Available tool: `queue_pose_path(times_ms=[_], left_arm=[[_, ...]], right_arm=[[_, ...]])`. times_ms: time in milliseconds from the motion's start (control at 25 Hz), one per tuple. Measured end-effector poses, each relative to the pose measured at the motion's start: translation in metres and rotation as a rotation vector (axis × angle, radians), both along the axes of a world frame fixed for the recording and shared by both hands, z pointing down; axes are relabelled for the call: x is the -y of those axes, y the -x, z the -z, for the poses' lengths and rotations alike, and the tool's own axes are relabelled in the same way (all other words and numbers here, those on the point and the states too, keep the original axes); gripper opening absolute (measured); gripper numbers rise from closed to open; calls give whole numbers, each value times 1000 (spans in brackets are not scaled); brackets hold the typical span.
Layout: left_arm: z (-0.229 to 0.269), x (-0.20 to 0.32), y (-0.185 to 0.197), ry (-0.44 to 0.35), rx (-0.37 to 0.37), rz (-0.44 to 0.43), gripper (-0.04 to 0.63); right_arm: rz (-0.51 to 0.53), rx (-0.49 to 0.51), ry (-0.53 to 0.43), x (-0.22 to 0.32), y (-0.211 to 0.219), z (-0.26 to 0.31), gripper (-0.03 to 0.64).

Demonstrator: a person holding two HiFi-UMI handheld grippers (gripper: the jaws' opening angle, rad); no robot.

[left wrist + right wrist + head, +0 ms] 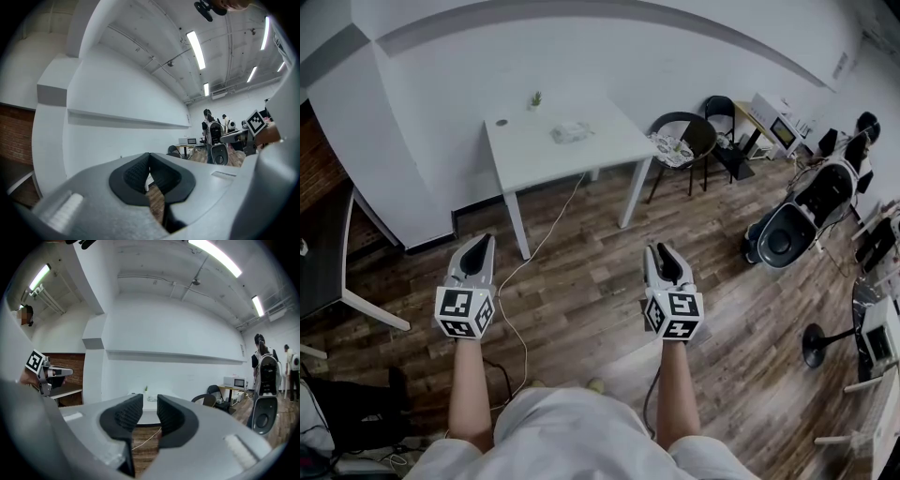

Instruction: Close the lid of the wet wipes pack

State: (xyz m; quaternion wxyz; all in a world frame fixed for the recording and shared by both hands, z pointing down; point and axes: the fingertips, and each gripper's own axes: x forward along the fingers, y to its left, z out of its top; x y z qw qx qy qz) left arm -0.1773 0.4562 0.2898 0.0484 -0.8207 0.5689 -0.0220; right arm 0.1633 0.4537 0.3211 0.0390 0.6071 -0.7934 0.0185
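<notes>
- On the white table across the room, the wipes pack lies well apart from both grippers.
- Left gripper: jaws together, empty.
- Right gripper: jaws apart, nothing between them.

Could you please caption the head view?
Left gripper shut, right gripper open, both short of the white table bearing the wipes pack.

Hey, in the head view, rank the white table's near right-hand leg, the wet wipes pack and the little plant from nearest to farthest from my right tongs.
From the right tongs:
1. Table leg, just ahead, at the table's near corner.
2. Wet wipes pack, mid-tabletop, ahead and to the left.
3. Plant, at the table's far edge by the wall.
</notes>
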Motion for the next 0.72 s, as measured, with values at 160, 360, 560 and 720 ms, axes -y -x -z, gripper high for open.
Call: queue_pose_path(times_ms=[160,360,560,720], left_arm=[[-3,1,-12,14,-2,0,-2],[-8,-2,-30,14,8,10,-2],[-6,1,-54,7,11,23,-2],[-6,6,-74,5,26,31,-2]], right_arm=[[5,1,8,2,-9,-2,101],[13,11,14,5,-26,-10,101],[31,20,17,12,-48,-13,101],[54,21,22,20,-62,-18,101]])
